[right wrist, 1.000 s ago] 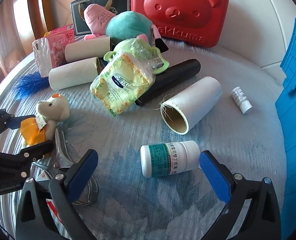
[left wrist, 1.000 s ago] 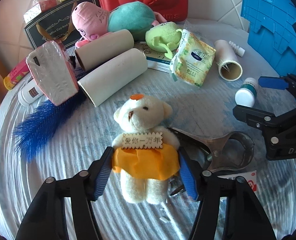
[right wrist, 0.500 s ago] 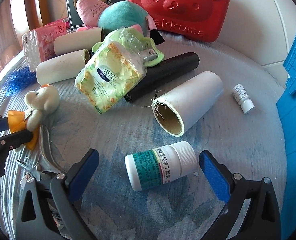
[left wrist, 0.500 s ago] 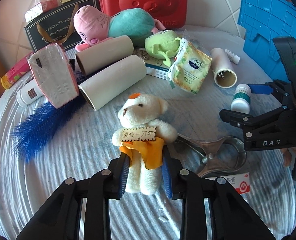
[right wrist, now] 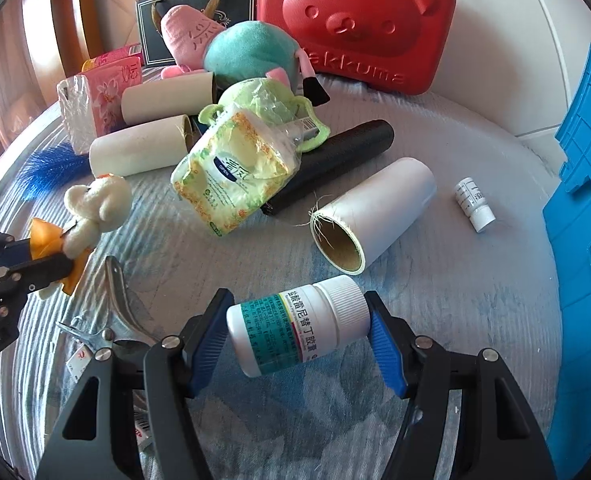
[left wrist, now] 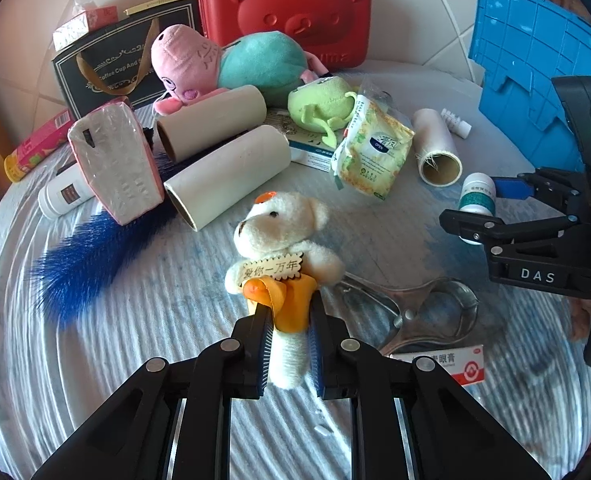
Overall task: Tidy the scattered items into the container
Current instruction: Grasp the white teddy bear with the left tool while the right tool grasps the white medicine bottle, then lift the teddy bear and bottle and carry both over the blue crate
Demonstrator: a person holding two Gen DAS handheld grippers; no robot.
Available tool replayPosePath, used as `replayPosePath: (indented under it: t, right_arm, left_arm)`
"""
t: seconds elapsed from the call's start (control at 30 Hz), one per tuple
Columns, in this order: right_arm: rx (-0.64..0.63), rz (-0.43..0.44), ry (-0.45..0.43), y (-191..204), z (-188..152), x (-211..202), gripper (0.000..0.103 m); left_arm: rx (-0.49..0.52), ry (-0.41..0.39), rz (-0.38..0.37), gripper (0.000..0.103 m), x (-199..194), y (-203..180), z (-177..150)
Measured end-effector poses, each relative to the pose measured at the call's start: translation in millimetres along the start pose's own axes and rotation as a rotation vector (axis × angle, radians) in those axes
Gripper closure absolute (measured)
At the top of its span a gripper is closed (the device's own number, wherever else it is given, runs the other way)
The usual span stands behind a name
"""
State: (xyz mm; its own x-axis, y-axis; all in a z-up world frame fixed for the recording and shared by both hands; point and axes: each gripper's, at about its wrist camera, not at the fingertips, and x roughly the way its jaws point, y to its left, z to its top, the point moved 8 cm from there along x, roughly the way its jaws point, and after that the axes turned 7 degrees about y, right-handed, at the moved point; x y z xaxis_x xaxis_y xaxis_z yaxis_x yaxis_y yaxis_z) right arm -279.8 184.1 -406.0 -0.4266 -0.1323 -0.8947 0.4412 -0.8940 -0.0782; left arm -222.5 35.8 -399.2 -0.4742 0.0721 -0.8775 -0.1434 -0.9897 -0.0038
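Left gripper point(left wrist: 288, 344), lower centre, pinches the soft, light teddy bear point(left wrist: 281, 248) at its legs. Right gripper point(right wrist: 299, 338) has just been closing end-to-end around the rigid, slippery pill bottle point(right wrist: 299, 330); pads touching.

We see both views bright and sharp in warm daylight from the left, soft shadows on the surface point(left wrist: 135, 320), fisheye bending and dark corners at the edges.
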Motion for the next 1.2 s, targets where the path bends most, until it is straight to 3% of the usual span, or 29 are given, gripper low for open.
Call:
replayPosePath:
  t: [0.53, 1.2]
  right_arm:
    - [0.006, -0.011, -0.056, 17.2, 7.0, -94.7, 0.038]
    - [0.054, -0.039, -0.17, 65.8, 6.2, -267.4, 0.038]
  left_arm:
    - [0.003, -0.1, 0.002, 0.087, -85.2, 2.1, 17.7]
    - [0.07, -0.24, -0.024, 0.087, -240.1, 9.6, 34.6]
